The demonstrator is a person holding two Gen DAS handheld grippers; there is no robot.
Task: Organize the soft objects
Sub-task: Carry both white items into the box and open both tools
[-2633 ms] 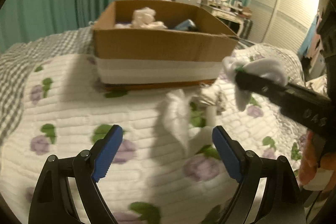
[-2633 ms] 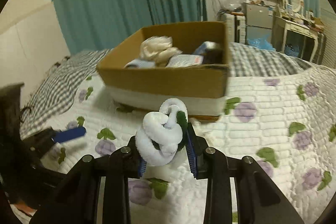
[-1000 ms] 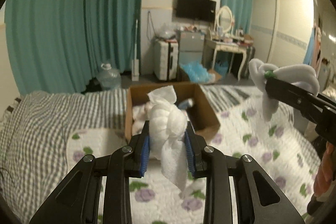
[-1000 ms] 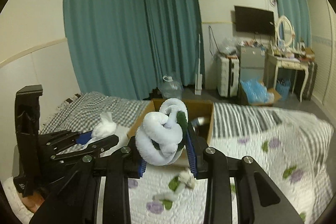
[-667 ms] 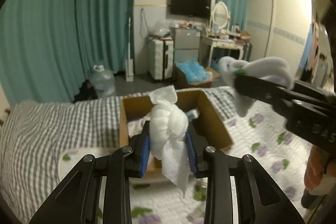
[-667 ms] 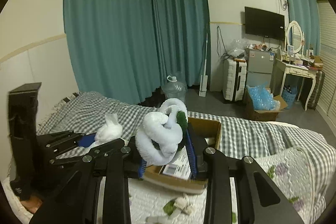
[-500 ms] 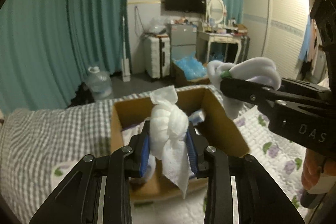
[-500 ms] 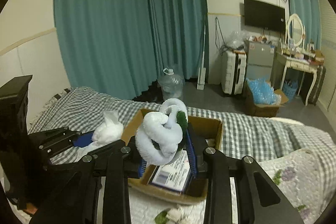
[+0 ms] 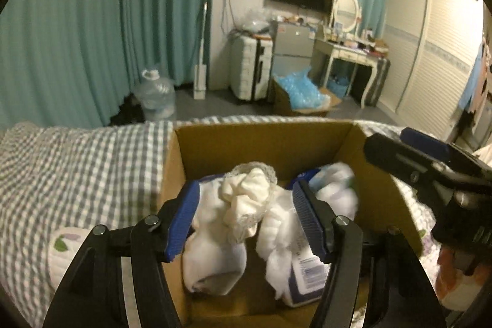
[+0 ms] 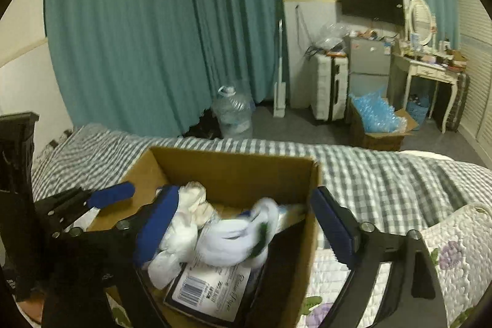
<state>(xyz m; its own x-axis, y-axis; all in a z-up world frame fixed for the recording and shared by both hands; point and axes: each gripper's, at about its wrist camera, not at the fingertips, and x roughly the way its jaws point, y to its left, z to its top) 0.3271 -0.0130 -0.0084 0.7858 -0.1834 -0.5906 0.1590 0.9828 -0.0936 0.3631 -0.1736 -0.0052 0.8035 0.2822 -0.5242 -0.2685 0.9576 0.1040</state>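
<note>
An open cardboard box (image 9: pixel 261 140) sits on the bed and shows in the right wrist view too (image 10: pixel 233 168). My left gripper (image 9: pixel 246 220) is open above the box, over the knotted white cloth (image 9: pixel 276 239) lying inside beside other white soft items (image 9: pixel 246 195). My right gripper (image 10: pixel 246 229) is open above the box; the rolled white sock with a green mark (image 10: pixel 236 235) lies blurred inside on a labelled packet (image 10: pixel 209 288). The right gripper also shows in the left wrist view at right (image 9: pixel 430 162).
The bed has a grey checked blanket (image 9: pixel 77 168) and a white floral quilt (image 10: pixel 455 260). Beyond the bed are teal curtains (image 10: pixel 153 36), a water jug (image 10: pixel 232 112), a suitcase (image 10: pixel 329 85), a box of blue bags (image 10: pixel 378 119) and a dressing table (image 10: pixel 430 66).
Both grippers have come down over the box and opened. The knotted white cloth and the white sock have left the jaws and now lie inside the box.
</note>
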